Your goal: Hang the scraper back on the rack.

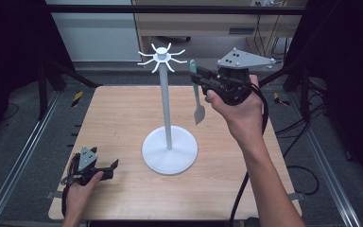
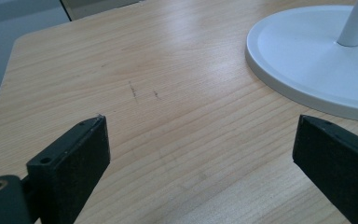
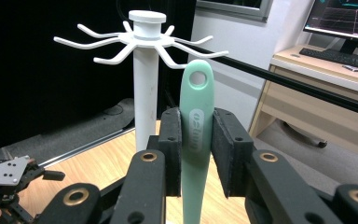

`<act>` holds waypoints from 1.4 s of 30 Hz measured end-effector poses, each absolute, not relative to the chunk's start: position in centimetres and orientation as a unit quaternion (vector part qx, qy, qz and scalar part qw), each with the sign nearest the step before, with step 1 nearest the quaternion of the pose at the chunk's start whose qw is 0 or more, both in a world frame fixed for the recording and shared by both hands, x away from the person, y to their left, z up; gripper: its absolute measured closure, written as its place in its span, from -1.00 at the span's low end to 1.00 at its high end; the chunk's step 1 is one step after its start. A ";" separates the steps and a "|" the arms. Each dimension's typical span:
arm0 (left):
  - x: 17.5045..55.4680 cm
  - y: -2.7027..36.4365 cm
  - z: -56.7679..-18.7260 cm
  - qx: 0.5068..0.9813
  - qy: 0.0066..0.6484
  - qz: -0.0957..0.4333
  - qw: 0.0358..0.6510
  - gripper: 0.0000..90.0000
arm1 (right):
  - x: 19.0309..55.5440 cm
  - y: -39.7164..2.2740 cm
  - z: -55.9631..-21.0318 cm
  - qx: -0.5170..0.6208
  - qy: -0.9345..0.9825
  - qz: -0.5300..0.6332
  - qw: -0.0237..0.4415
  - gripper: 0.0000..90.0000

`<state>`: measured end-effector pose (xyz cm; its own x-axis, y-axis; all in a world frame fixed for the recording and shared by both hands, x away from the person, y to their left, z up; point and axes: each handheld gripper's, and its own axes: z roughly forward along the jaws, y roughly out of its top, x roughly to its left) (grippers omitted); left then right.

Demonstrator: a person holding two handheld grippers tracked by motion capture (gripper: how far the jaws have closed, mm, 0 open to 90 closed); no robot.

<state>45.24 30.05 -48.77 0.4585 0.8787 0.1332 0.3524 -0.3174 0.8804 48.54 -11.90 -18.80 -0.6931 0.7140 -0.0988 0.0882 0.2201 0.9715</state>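
Left gripper (image 1: 108, 169): rests low on the table (image 1: 123, 118), near-left of the stand (image 1: 168, 109), jaws spread wide with bare wood between them. Nothing held. In its own view the stand's round base sits just ahead to the right.

Stand: white pole on a disc base, mid-table, ring of hooks (image 3: 140, 42) at the top. All hooks look bare.

Right gripper (image 1: 199, 78): raised just right of the stand top, clamped on the handle of a pale green spatula (image 3: 196, 135). Blade hangs down; the handle's eyelet points up, near hook height.

Progress, as a judgement: pick-up done, hanging not yet done. Eyelet seems slightly short of the nearest hook, though depth is hard to read here. Left: thread eyelet over a hook, then let go.
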 end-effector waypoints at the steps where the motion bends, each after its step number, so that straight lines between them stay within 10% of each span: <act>1: 45.2 30.0 -48.8 0.747 0.412 0.318 0.414 -0.92 | 48.6 -11.8 -18.8 0.275 0.730 0.560 0.279 0.65; 42: 45.3 30.1 -48.8 0.747 0.413 0.316 0.415 -0.92 | 49.9 -9.9 -18.4 0.263 0.753 0.546 0.258 0.65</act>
